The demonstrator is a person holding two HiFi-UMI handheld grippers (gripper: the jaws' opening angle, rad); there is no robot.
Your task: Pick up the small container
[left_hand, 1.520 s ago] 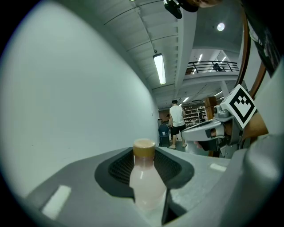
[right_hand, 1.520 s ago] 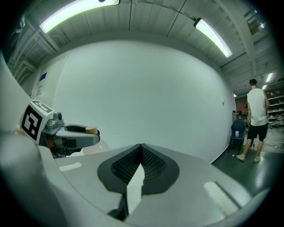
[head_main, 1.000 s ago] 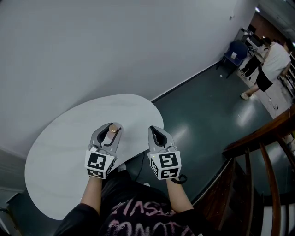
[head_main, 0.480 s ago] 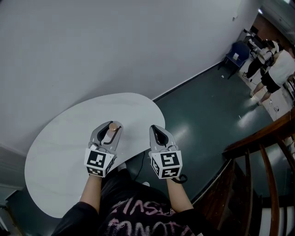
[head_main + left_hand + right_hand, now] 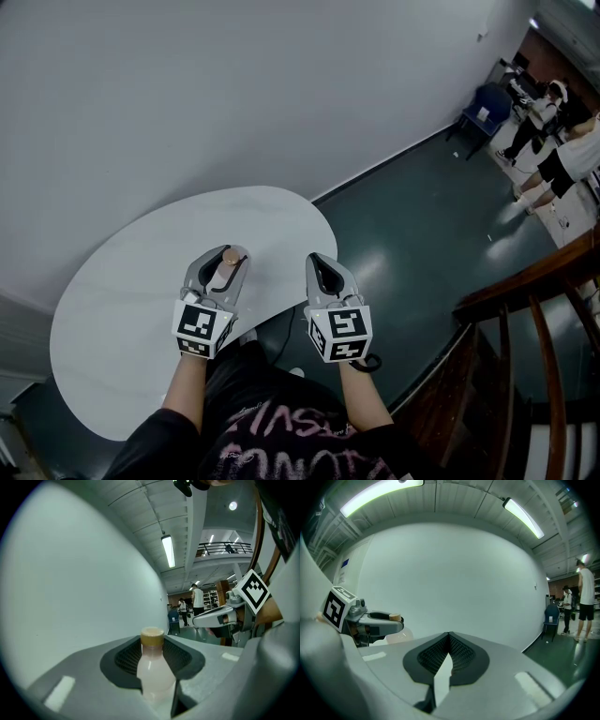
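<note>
- Pale wall [image 5: 187, 94] and dark green floor [image 5: 422, 206] surround a white rounded table [image 5: 112, 319]. We hold both tools at its near edge.
- Our left gripper [image 5: 153, 641] is clamped on the bottle [image 5: 154, 677]. The ribbed pads [image 5: 126, 656] press its two sides, and it stands upright between them.
- That bottle is small and translucent. A pale, milky liquid shows through it up to the neck, under a tan cap [image 5: 152, 637].
- From the head view, the cap pokes up between the left jaw tips, above the table's near rim.
- We cannot tell whether the bottle's base touches the tabletop.
- Our right gripper [image 5: 449, 639] holds nothing. Its jaws are brought together and meet at the tips, with only a thin sliver of gap farther back.
- It hangs beside the left one, apart from it, at the table's right edge.
- Each tool carries a marker cube [image 5: 200, 330] at its rear, just ahead of our wrists.
- A dark cable [image 5: 367, 364] loops out beneath the right wrist.
- Farther right, a wooden railing [image 5: 525, 281] crosses the lower corner of the head view.
- By the far wall stands a blue chair [image 5: 483, 101], with people [image 5: 539, 108] near it.
- The bottle's lower body is hidden by the jaws in every view.
- The people are small, and one is cut off by the frame edge.
</note>
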